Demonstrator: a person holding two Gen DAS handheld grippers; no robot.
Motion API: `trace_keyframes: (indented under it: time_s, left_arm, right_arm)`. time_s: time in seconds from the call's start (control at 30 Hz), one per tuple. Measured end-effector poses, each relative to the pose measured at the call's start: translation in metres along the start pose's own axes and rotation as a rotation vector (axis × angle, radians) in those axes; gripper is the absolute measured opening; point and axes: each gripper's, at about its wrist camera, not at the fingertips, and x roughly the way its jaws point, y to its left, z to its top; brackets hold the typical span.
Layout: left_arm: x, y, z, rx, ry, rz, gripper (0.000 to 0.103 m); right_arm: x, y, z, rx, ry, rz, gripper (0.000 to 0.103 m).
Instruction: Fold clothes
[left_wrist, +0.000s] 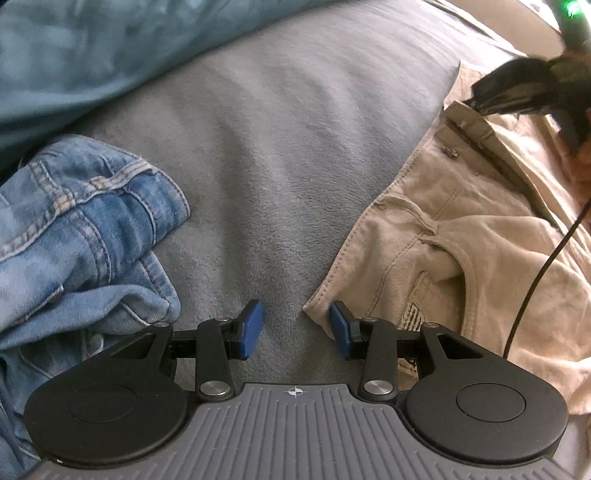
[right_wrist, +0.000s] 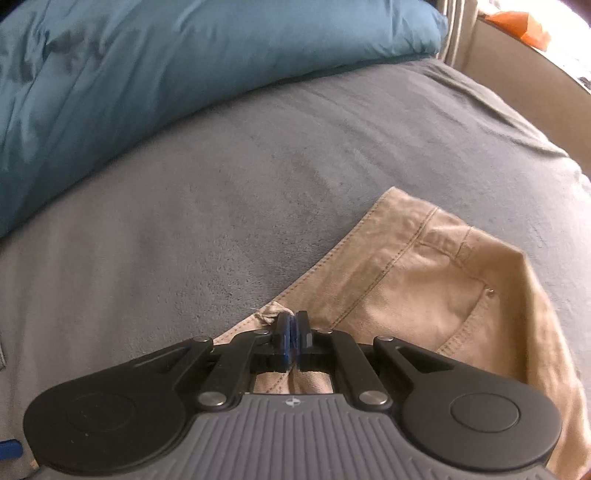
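Observation:
Beige trousers (left_wrist: 443, 236) lie spread on the grey blanket (left_wrist: 277, 166), waistband and fly to the far side. My left gripper (left_wrist: 296, 328) is open over the blanket; its right pad sits against the trousers' near corner, and only blanket shows between the pads. In the upper right of the left wrist view my right gripper (left_wrist: 480, 101) meets the trousers' far edge, blurred. In its own view my right gripper (right_wrist: 293, 334) has its blue pads pressed together on a fold of the beige trousers (right_wrist: 424, 295), with a crease running up into them.
Crumpled blue jeans (left_wrist: 85, 229) lie on the left of the blanket. A teal pillow (right_wrist: 166, 74) lies along the far side. A black cable (left_wrist: 543, 269) hangs across the trousers at right. A pale wall (right_wrist: 517, 85) rises past the bed's far right corner.

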Motion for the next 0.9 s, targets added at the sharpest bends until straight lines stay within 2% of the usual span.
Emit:
trace_keyframes:
  time_s: [0.03,0.07,0.1,0.2,0.3,0.4,0.53,0.6,0.7,0.9]
  left_arm:
    - [0.0,0.0,0.001,0.005,0.0,0.001,0.041]
    - [0.001,-0.001,0.001,0.01,0.001,0.003,0.041]
    - [0.001,-0.001,0.002,0.014,0.001,0.004,0.041]
    - [0.0,-0.004,0.004,0.009,0.001,0.016,0.041]
    - [-0.004,-0.003,0.008,-0.015,-0.002,0.025,0.041]
    - [-0.017,0.001,0.015,-0.048,-0.043,0.058,0.041]
    - [-0.047,-0.013,0.024,-0.063,-0.153,0.132,0.041]
    - [-0.057,-0.036,0.031,-0.025,-0.193,0.143,0.041]
    - [-0.068,-0.083,0.037,0.071,-0.208,0.09,0.041]
    - [-0.044,-0.206,0.026,0.267,-0.181,0.02,0.041]
  right_arm:
    - [-0.011,-0.003,-0.002,0.031,-0.009,0.0,0.02]
    - [-0.026,-0.008,-0.008,0.073,-0.034,-0.001,0.039]
    - [-0.047,-0.014,-0.019,0.126,-0.078,-0.002,0.047]
    - [-0.113,-0.034,-0.062,0.319,-0.183,0.018,0.047]
    - [-0.178,-0.051,-0.131,0.516,-0.218,0.027,0.048]
    - [-0.227,-0.064,-0.196,0.624,-0.176,-0.046,0.049]
    - [-0.276,-0.095,-0.265,0.766,-0.123,-0.174,0.049]
    - [-0.299,-0.116,-0.29,0.838,-0.138,-0.23,0.049]
    - [-0.317,-0.145,-0.324,0.952,-0.188,-0.254,0.049]
    - [-0.322,-0.176,-0.364,1.085,-0.284,-0.14,0.045]
